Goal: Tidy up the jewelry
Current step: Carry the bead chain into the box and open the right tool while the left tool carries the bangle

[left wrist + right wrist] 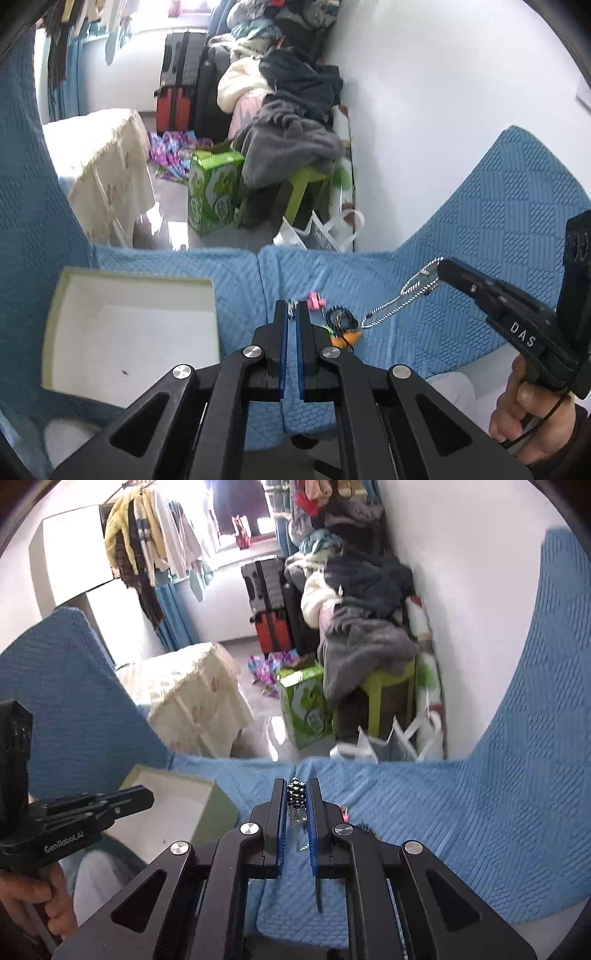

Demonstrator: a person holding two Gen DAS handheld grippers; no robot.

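My left gripper is shut on a small silver piece of jewelry just above the blue sofa cover. A pink clip, a dark toothed hair clip and an orange piece lie just right of it. My right gripper is shut on a dark beaded bracelet with a silver chain; in the left wrist view it holds the chain hanging down to the cover. An open white box sits to the left; it also shows in the right wrist view.
The sofa edge runs ahead, with floor beyond. A cloth-covered table, a green carton, a green stool with piled clothes and suitcases stand beyond it. A white wall is on the right.
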